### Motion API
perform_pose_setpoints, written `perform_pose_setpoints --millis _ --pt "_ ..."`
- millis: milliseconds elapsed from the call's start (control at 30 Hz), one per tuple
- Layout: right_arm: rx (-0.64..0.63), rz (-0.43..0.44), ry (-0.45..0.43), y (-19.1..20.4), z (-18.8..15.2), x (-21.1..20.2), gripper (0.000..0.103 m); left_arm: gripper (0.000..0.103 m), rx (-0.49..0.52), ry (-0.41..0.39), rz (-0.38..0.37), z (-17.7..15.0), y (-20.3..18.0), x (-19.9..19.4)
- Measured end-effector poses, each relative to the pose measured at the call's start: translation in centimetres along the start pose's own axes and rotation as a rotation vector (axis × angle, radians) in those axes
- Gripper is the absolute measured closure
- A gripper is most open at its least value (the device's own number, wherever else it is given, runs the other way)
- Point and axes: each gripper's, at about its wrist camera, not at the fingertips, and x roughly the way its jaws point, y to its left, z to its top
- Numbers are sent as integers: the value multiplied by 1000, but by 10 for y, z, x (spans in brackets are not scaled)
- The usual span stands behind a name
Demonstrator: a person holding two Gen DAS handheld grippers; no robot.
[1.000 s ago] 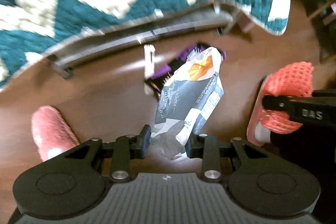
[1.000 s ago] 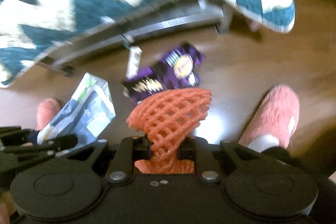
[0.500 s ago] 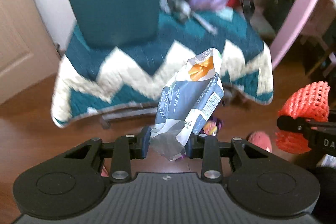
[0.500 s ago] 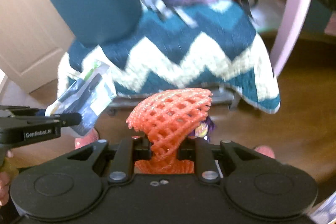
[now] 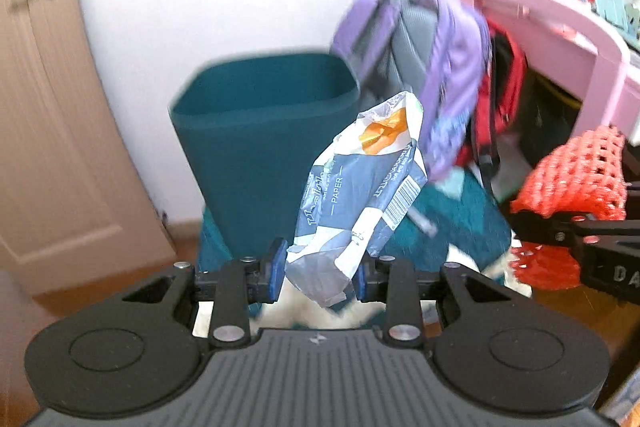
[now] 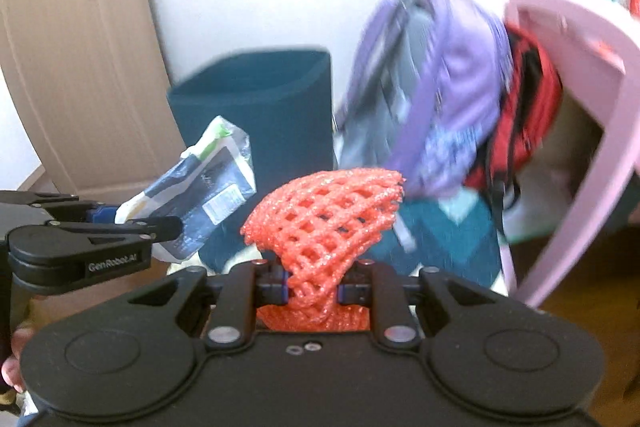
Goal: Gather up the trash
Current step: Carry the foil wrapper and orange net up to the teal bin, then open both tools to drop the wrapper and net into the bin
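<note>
Both views are smeared with motion blur, so the hanging bags and the shelf contents at the top right are hard to read. The lower end of the crumpled blue, white and orange paper wrapper point(image 5: 356, 203) disappears behind the body of the left tool point(image 5: 320, 273), and the print on it is only partly legible. The teal chevron-patterned blanket point(image 5: 452, 223) is mostly hidden behind both tools; what it lies on cannot be made out. The inside of the dark teal plastic waste bin point(image 5: 260, 131) is not visible from this angle.

The room has a white wall, a beige wooden door with a metal lever handle point(image 6: 80, 39) on the left, and brown wooden floor point(image 6: 588, 303) low on the right. The bin stands against the wall on the blanket. Beside it hang a purple and grey backpack point(image 6: 444, 95) and a red bag point(image 6: 528, 99), next to a pink furniture frame point(image 6: 580, 115).

Both tools point forward and somewhat downward toward the bin, side by side. The left tool's jaws are nearly closed, pinching the wrapper, which stands up in front of the bin. The right tool point(image 6: 312, 287) is likewise nearly closed, clamped on the waist of an orange-red foam mesh fruit net point(image 6: 324, 215) that flares out above the pads. A fingertip point(image 6: 16, 355) shows at the left edge of the right view.
</note>
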Motion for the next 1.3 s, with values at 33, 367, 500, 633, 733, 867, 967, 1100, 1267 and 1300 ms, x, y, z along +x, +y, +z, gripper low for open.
perform_pose_setpoints --millis 33,367,500,633,733,867,967,1100,1267,1300 --pt "-13 6 -17 3 12 -1 85 71 4 -15 7 9 1 -2" --pt "-118 5 -130 25 106 19 85 71 -27 -90 64 93 31 19" --pt "-128 8 -139 29 139 45 85 71 -56 -83 89 123 47 45" --pt "-138 22 -139 35 163 80 82 71 -79 -48 100 143 65 78" --pt "-138 38 -115 41 171 110 82 71 -82 -30 127 152 73 106" --pt "-141 49 -67 47 173 153 82 71 -70 8 150 156 78 144" --pt "-152 49 -10 50 170 192 82 71 -63 49 144 154 79 169" --pt "-183 52 29 54 167 214 81 71 -50 96 124 152 78 194" --pt "-203 57 81 53 161 235 75 71 -37 184 115 146 77 220" --pt "-207 57 86 52 160 237 74 71 -32 201 109 144 77 224"
